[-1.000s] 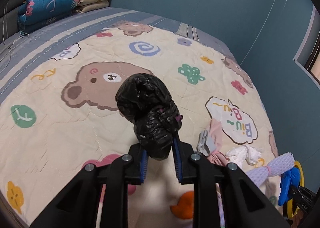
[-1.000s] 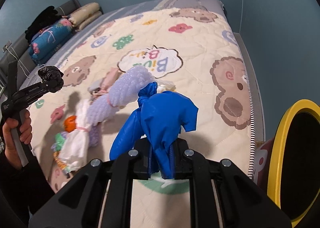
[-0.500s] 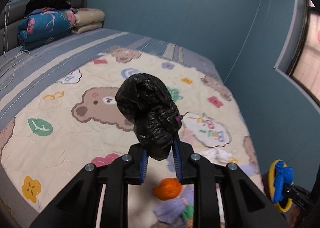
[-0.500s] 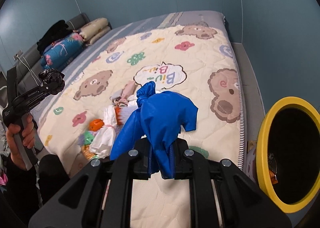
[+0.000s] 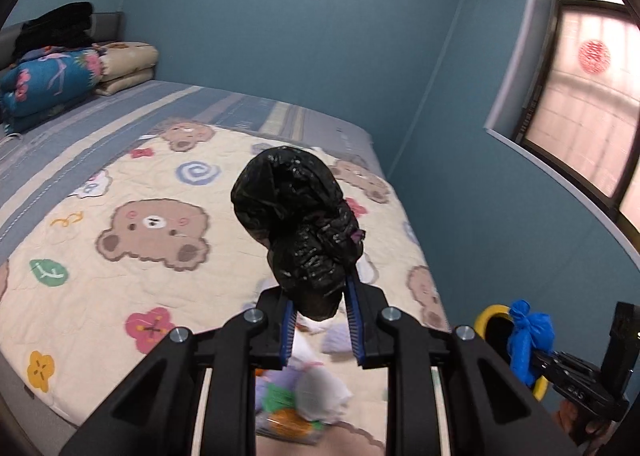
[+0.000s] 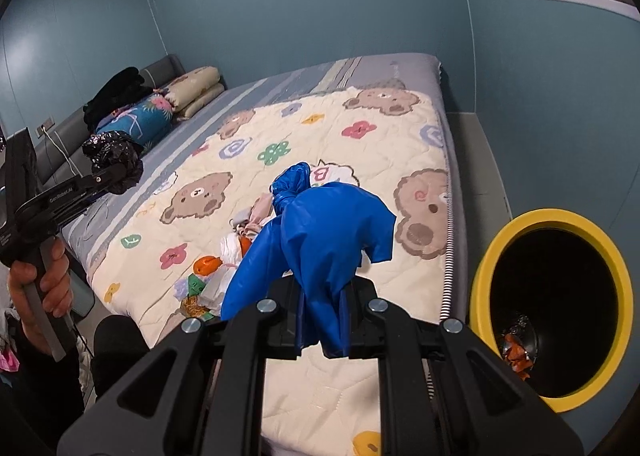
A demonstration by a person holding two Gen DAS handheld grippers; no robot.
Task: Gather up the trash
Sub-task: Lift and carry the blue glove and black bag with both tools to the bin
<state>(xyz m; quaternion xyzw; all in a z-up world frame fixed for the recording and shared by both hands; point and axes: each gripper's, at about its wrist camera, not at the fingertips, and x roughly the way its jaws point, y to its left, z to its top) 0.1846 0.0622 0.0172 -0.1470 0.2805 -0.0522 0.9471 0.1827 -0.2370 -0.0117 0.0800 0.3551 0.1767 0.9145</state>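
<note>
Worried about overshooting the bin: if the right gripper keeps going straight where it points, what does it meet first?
Probably the quilt: the right gripper, shut on the blue bag, points over the bed; the yellow bin sits off right.

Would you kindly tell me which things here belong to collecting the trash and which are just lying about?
Job:
black bag, in left gripper
blue bag, in right gripper
yellow bin
trash pile

Lying about:
folded bedding
black clothes
bear quilt
</note>
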